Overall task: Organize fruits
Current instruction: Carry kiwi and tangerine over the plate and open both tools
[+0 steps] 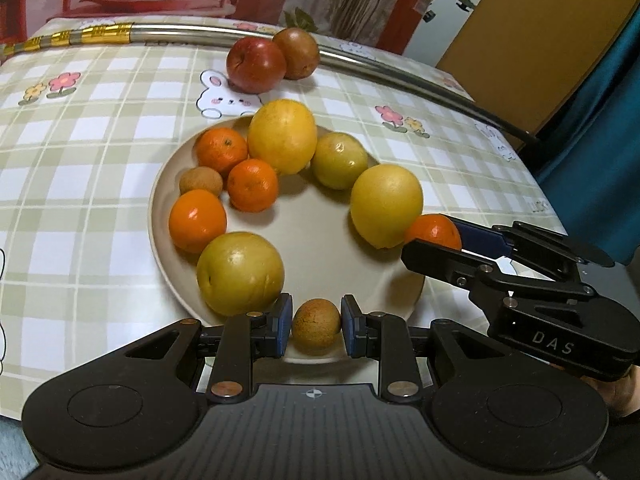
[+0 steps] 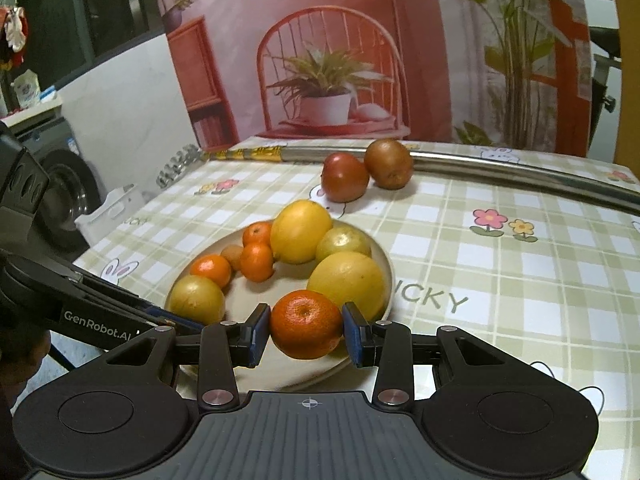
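A beige plate holds several yellow citrus fruits, mandarins and a small brown fruit in a ring. My left gripper is shut on another small brown fruit at the plate's near rim. My right gripper is shut on a mandarin over the plate's rim, beside a large yellow fruit. In the left wrist view the right gripper comes in from the right with that mandarin. A red apple and a brown round fruit lie on the cloth behind the plate.
A checked tablecloth with flowers and rabbits covers the table. A shiny metal pipe runs across its far side, just behind the apple. The table's edge drops off at the right and at the left.
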